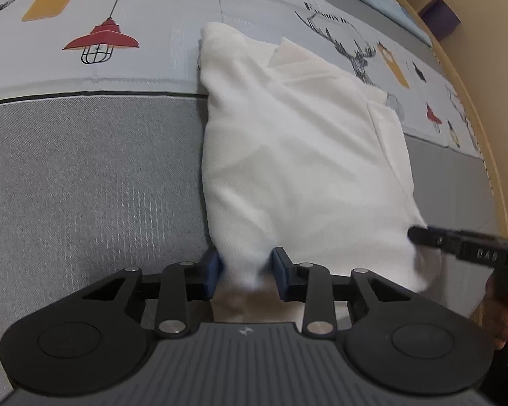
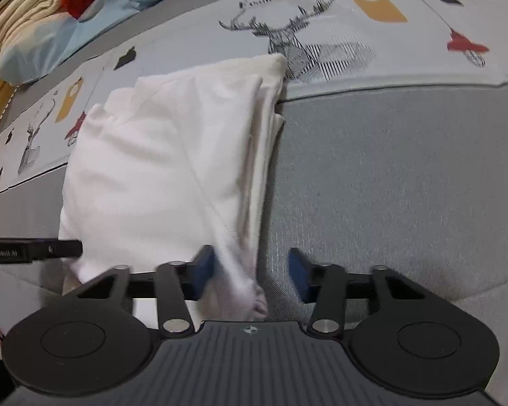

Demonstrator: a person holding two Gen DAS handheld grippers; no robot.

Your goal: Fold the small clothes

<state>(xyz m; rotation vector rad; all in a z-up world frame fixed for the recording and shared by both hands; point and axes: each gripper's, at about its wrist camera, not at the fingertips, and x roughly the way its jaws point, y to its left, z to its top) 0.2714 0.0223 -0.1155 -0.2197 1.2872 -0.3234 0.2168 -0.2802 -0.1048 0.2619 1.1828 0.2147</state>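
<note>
A white garment (image 1: 298, 155) lies partly folded on the bed, long side running away from me; it also shows in the right wrist view (image 2: 166, 169). My left gripper (image 1: 245, 269) has its blue pads (image 1: 213, 267) partly closed around the garment's near left corner, with cloth bunched between them. My right gripper (image 2: 250, 270) is open, its pads (image 2: 201, 267) wide apart around the near right corner, which hangs loose between them. Each gripper's black finger shows at the side of the other's view, the right gripper (image 1: 457, 238) and the left gripper (image 2: 34, 248).
The bed has a grey cover (image 1: 84, 176) with a printed band of lamps and deer (image 2: 298, 30). A light blue pillow and piled cream and red clothes (image 2: 50, 6) lie at the far left. A wooden bed edge (image 1: 470, 77) runs along the right.
</note>
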